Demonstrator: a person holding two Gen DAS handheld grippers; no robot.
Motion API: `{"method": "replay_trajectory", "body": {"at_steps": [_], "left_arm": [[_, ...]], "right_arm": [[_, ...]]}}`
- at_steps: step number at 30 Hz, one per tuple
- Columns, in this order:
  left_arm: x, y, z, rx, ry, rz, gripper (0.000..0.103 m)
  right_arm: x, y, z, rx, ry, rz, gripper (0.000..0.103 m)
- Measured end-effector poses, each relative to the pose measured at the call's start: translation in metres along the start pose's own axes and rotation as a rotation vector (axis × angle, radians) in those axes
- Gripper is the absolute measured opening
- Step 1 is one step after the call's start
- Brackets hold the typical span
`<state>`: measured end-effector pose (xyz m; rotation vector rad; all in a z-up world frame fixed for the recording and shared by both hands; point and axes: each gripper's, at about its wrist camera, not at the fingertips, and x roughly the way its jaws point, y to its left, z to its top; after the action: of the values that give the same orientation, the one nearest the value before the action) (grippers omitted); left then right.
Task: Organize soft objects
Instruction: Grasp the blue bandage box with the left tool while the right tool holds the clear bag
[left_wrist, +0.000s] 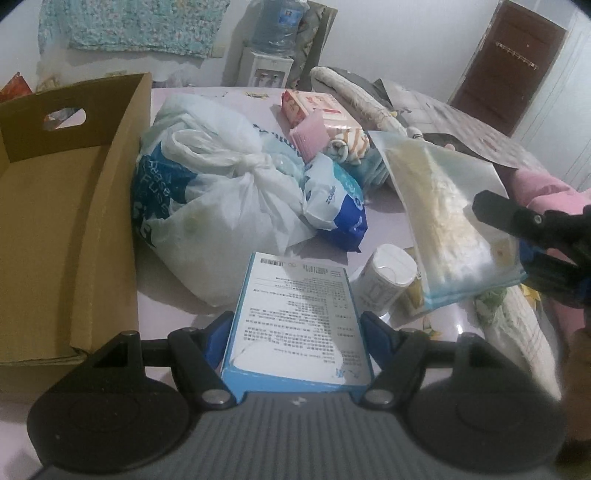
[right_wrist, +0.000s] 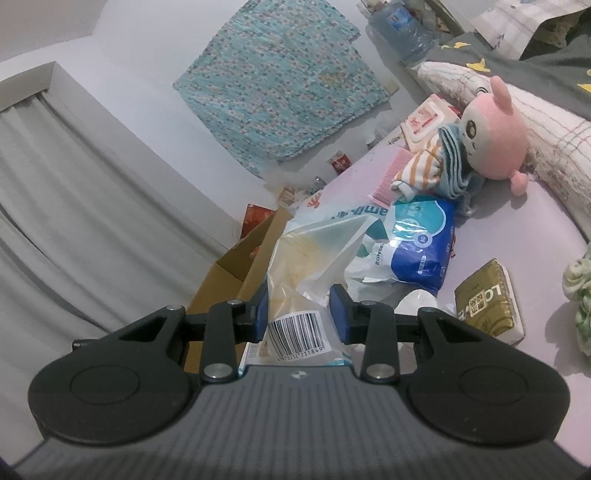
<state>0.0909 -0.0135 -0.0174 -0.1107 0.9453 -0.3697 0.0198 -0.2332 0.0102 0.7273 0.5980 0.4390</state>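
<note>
My left gripper (left_wrist: 295, 332) is shut on a light blue tissue box (left_wrist: 295, 314), its white printed side facing up, held just above the lilac table. My right gripper (right_wrist: 299, 314) is shut on a clear zip bag (right_wrist: 306, 266) with cream-coloured soft stuff inside and a barcode label near the pads. In the left wrist view that zip bag (left_wrist: 450, 218) hangs at the right, with the right gripper (left_wrist: 517, 229) behind it. An open cardboard box (left_wrist: 62, 221) stands at the left. A knotted white plastic bag (left_wrist: 221, 192) and a blue-and-white pack (left_wrist: 336, 206) lie in the middle.
A white roll (left_wrist: 388, 280) stands by the tissue box. Further back lie a pink comb (left_wrist: 310, 136), a striped sock (left_wrist: 351, 147), a wipes pack (left_wrist: 317, 107) and a pink plush toy (right_wrist: 495, 136). A gold pack (right_wrist: 487, 299) lies at the right. A water dispenser (left_wrist: 266, 70) stands behind.
</note>
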Motion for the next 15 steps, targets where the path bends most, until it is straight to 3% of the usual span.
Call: {"method": "replay_trajectory", "body": {"at_steps": [4,12,15], "left_arm": [[0.01,0.002,-0.007,0.004,0.039,0.006,0.074],[0.045,-0.002,-0.03,0.088,0.232,0.054,0.075],[0.05,-0.002,-0.032,0.102,0.251,0.068,0.083]], "right_arm": [[0.001,-0.001,-0.002,0.002,0.006,-0.009,0.034],[0.002,-0.007,-0.006,0.011,0.015,-0.02,0.034],[0.001,-0.008,-0.007,0.012,0.014,-0.022,0.034]]}}
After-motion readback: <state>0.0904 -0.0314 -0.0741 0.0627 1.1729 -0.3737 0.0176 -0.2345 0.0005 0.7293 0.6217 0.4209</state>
